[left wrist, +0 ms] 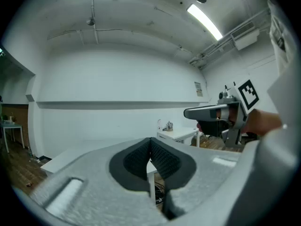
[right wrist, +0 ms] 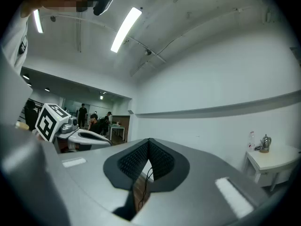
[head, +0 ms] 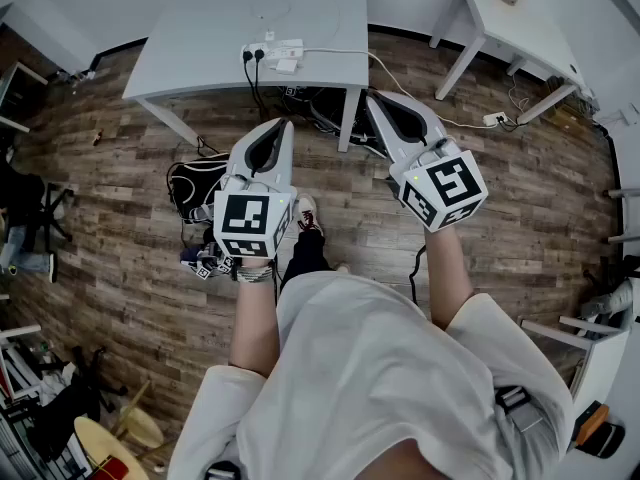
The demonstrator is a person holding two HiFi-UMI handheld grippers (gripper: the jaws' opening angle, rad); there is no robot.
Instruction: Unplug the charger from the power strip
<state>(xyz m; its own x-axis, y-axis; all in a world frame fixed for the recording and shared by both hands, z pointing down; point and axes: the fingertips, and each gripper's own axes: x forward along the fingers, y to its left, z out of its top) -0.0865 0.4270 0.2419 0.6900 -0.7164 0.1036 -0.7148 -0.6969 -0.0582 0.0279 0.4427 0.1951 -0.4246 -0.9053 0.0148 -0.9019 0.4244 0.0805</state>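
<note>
You held 2 grey, wedge-shaped grippers level, and the left gripper (head: 286, 128) and right gripper (head: 372, 100) each had ribbed black pads pressed together on nothing. Well ahead, at the near edge of a smooth grey table (head: 200, 28), lay the white power strip (head: 272, 48) with 2 black plugs and a blocky white charger (head: 286, 65) touching it. How the charger sat was too small to make out. A white cable (head: 400, 80) trailed right, off the table. A black bag (head: 190, 188) lay on the plank floor (head: 120, 218) by the table legs.
</note>
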